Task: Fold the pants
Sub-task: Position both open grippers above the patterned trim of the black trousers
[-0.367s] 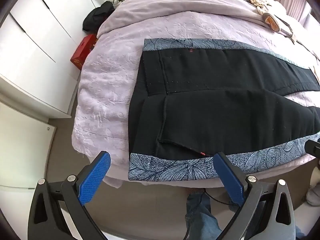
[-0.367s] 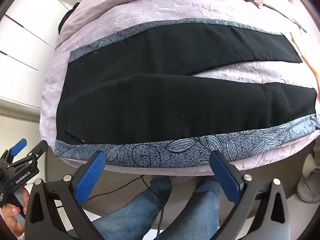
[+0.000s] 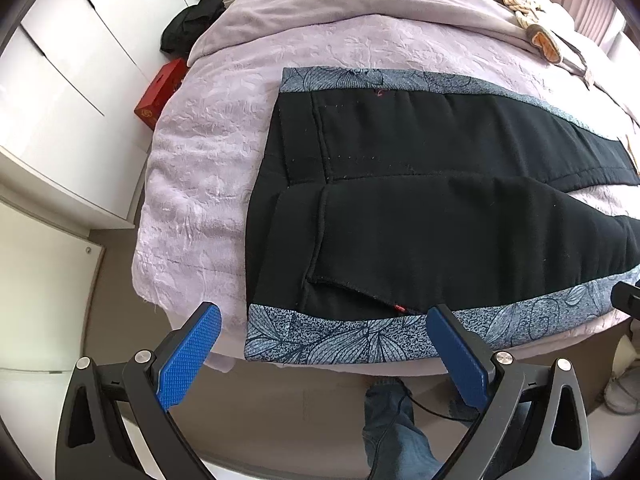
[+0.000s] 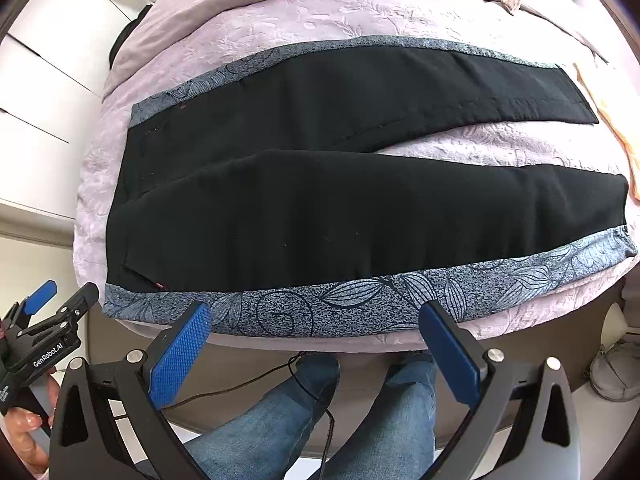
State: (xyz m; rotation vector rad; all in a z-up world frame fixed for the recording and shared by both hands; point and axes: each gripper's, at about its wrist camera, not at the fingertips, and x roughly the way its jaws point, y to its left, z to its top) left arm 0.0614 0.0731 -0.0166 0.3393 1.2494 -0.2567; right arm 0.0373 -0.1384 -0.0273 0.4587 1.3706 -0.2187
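Pants (image 3: 420,216) lie flat on the bed (image 3: 224,152), waistband to the left, legs spread apart, their patterned side strip (image 4: 360,304) along the near edge. Compared with a moment ago, both views show the fabric slightly closer and the left gripper (image 3: 324,356) now frames the waist corner. The right gripper (image 4: 316,344) hangs over the strip at mid-leg. Both pairs of jaws stand fully wide and hold nothing. The approach looks under way; no fold is started.
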